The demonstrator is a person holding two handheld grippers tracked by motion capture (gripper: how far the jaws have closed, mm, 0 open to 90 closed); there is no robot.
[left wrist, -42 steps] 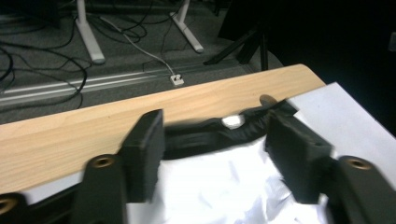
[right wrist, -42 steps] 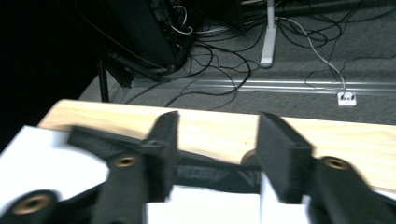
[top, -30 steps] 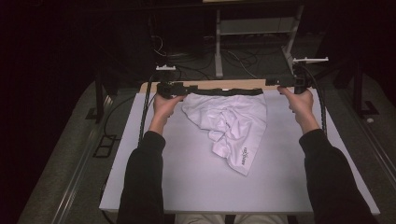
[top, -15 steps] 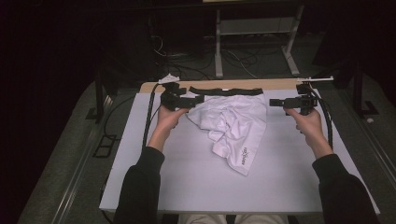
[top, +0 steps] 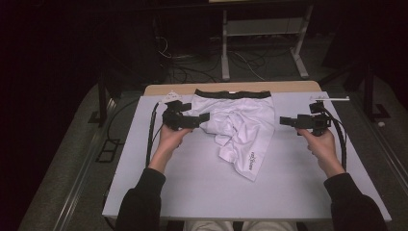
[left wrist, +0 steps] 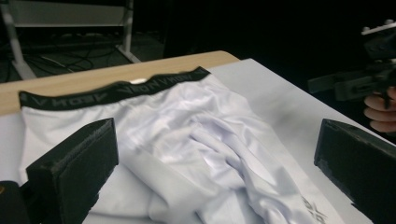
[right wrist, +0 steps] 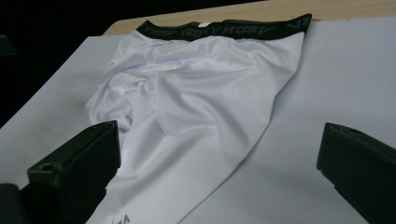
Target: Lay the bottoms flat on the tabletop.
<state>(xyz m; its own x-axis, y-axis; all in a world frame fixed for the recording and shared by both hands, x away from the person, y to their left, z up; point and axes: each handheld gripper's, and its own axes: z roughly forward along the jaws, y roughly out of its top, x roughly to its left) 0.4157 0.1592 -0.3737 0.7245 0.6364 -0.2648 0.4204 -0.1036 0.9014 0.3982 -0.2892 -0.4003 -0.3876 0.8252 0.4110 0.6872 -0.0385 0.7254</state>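
Your white shorts (top: 238, 127) lie crumpled on the table (top: 192, 192), black waistband (top: 232, 93) along its far edge. Left gripper (top: 202, 117) and right gripper (top: 285, 120) flank them, jaws just opened wide, holding nothing.

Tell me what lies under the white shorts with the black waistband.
The white fabric shorts with a black waistband lie on a pale grey sheet that covers the wooden table. Their crumpled legs overlap, so whatever lies beneath those folds is hidden.

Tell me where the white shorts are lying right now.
In the high view, the white shorts lie mid-table toward the far edge, between the open left gripper and right gripper.
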